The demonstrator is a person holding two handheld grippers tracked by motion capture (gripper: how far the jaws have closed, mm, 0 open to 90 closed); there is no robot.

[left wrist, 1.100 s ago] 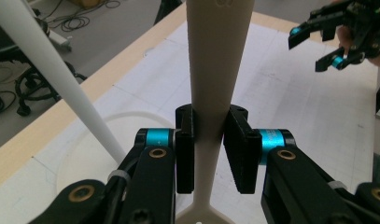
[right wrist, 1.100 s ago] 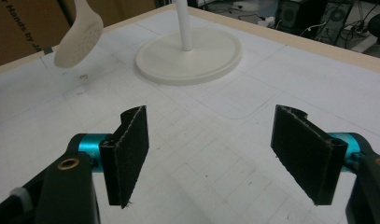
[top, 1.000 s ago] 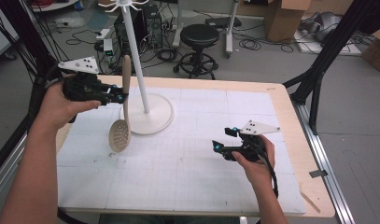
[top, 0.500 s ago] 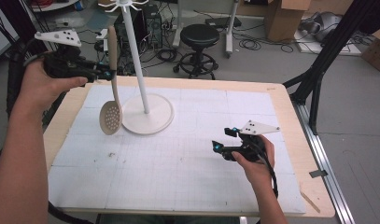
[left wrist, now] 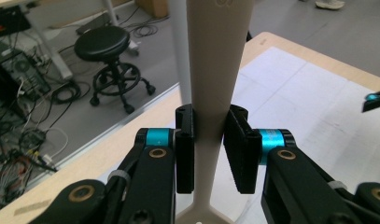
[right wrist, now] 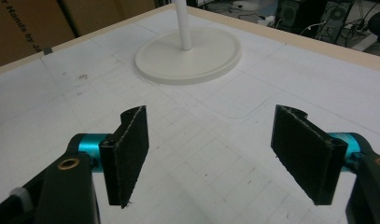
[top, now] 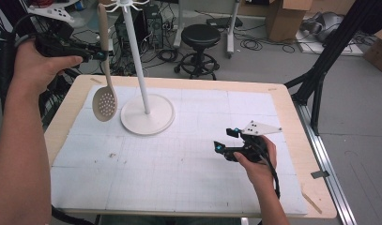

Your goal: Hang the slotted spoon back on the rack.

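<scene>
A beige slotted spoon (top: 104, 89) hangs upright in the air left of the white stand (top: 146, 115), its perforated bowl down. My left gripper (top: 100, 55) is shut on the spoon's handle (left wrist: 210, 107), high above the table's far left corner; both black pads press its sides. The stand's pole (top: 136, 51) rises to hooks at the top, close to the right of the spoon. My right gripper (top: 217, 146) rests low over the white mat at the right, open, with nothing between its fingers (right wrist: 128, 151); it points at the stand's round base (right wrist: 187, 56).
The wooden table (top: 292, 117) carries a white grid mat (top: 179, 164). Beyond the far edge stand a black stool (top: 201, 42), computer cases and cables on the floor. Cardboard boxes (top: 285, 14) and a black frame leg (top: 329, 51) are at the right.
My left hand has lifted the spoon up and to the left, raising its bowl off the mat. The right gripper has stayed in place.
</scene>
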